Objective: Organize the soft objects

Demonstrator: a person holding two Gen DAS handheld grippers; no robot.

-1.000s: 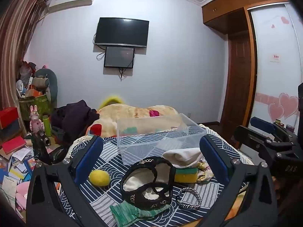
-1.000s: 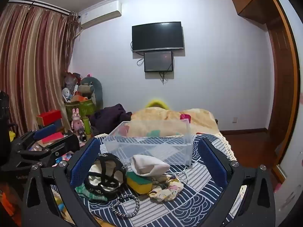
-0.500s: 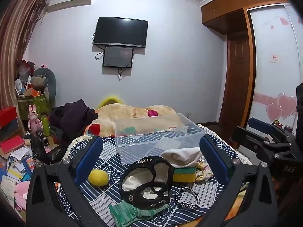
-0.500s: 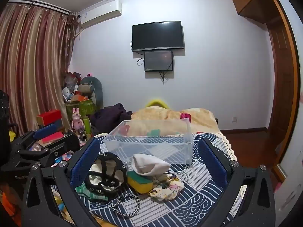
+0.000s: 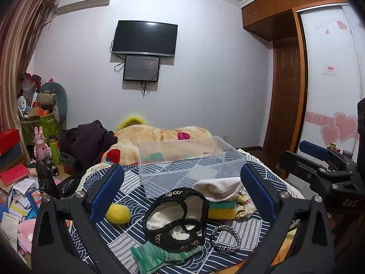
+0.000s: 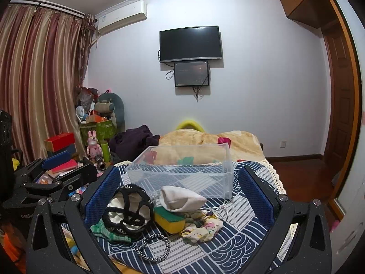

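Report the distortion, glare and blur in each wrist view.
Left wrist view: fisheye bows the brown wooden wardrobe, corners vignette black, faint glare on the black wall television. Right wrist view: striped curtains curve, the clear plastic box stays sharp, no motion blur.

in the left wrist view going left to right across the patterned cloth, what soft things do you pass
yellow ball → black headband → striped hair tie → floral scrunchie

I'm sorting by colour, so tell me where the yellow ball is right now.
The yellow ball shows only in the left wrist view, on the patterned cloth just inside the left gripper's left finger, left of the black headband pile.
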